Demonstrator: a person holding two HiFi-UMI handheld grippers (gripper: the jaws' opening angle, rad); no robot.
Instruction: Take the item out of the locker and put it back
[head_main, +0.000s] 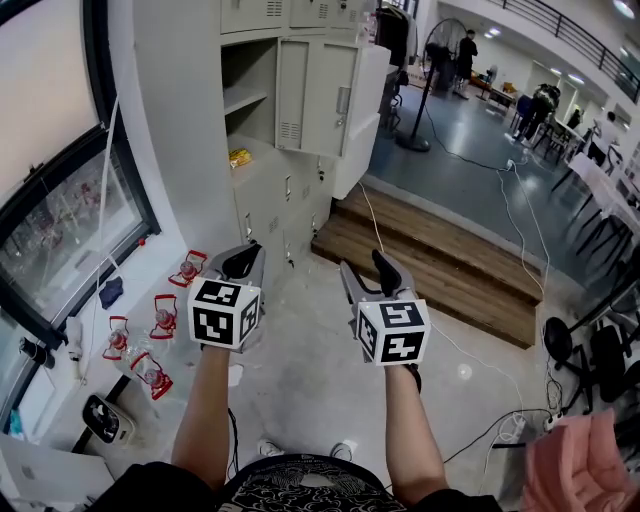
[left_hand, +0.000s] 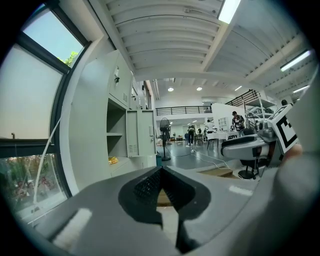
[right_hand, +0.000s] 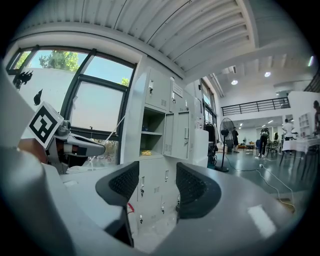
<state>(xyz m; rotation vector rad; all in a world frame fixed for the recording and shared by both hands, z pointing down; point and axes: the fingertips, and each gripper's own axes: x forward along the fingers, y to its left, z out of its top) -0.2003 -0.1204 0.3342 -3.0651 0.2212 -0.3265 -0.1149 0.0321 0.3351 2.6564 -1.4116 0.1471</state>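
Bare floor lies open before the locker, its door swung wide at right, a shelf splitting the open compartment, a wooden step flanking the approach.

left gripper: jaws seemingly together, empty | right gripper: jaws apart, empty
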